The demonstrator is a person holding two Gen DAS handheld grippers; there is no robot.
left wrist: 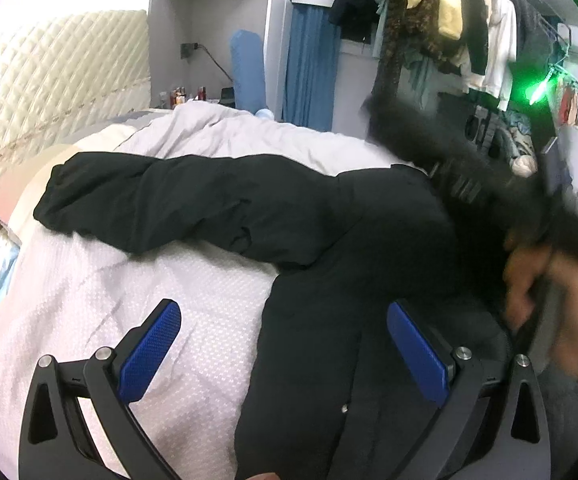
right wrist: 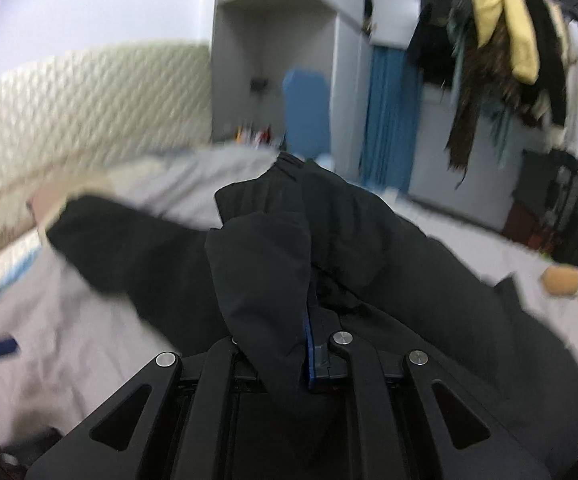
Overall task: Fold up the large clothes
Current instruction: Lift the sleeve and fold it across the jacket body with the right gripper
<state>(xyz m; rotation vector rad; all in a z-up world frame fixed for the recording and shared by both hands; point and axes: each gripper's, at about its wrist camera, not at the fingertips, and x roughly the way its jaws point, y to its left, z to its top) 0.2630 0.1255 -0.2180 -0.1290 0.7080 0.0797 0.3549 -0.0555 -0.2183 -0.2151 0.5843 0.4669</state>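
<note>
— So, what do you see on the left side?

— On the bed (left wrist: 129, 280), with its pale textured cover, a black coat (left wrist: 329, 248) lies spread, and one sleeve (left wrist: 161, 204) stretches left toward the quilted headboard (left wrist: 49, 88). The left gripper (left wrist: 285, 344) hovers over the coat's edge, its blue fingers (left wrist: 149, 352) wide apart and holding nothing.

— And further right?

— The right gripper (right wrist: 281, 344) has its fingers (right wrist: 311, 356) closed on a fold of the black coat (right wrist: 257, 272); the cloth bunches up between them and hides most of the blue pads. In the left camera this part is blurred, with a hand (left wrist: 529, 276) beside dark fabric. Behind, hanging clothes (left wrist: 441, 28) crowd a rail by the wall.
</note>
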